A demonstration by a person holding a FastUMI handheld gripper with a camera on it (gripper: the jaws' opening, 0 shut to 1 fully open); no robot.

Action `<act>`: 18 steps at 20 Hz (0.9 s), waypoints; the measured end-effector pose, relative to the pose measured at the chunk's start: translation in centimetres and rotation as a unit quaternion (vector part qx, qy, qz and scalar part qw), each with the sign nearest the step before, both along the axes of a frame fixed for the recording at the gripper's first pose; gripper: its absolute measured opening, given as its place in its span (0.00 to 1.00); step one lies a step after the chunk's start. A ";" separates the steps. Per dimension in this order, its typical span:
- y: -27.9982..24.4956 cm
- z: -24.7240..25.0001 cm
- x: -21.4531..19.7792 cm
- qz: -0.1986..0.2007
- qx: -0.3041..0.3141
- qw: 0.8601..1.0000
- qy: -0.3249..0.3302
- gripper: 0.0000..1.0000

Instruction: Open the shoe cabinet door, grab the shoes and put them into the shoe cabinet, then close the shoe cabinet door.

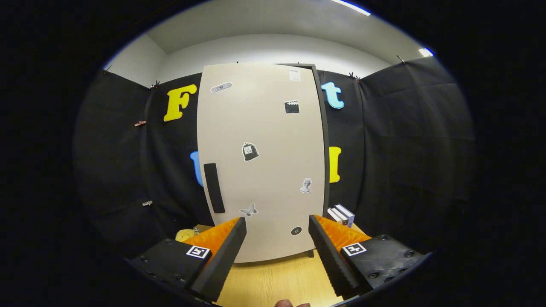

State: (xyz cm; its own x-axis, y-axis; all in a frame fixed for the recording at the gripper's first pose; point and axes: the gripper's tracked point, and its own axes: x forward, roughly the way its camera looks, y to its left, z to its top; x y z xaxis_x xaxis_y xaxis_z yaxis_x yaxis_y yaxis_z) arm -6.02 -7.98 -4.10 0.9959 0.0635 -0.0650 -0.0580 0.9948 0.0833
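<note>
Shoe cabinet door (262, 157) stands shut on the worktop (277, 281), jaws apart and empty just before it, which fits an early stage or a late one.

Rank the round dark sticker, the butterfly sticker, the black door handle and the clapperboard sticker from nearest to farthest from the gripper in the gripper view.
The open gripper faces the cabinet door.
1. Round dark sticker, just ahead, low between the fingers.
2. Butterfly sticker, slightly higher, toward the handle.
3. Black door handle, at the door's edge.
4. Clapperboard sticker, high up.
</note>
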 end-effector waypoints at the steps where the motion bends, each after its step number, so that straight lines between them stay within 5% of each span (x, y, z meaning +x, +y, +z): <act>1: 0.0 0.0 -0.1 0.000 0.000 1.000 0.000 0.96; 18: -0.4 -0.1 -0.2 -0.004 -0.002 1.000 0.003 0.96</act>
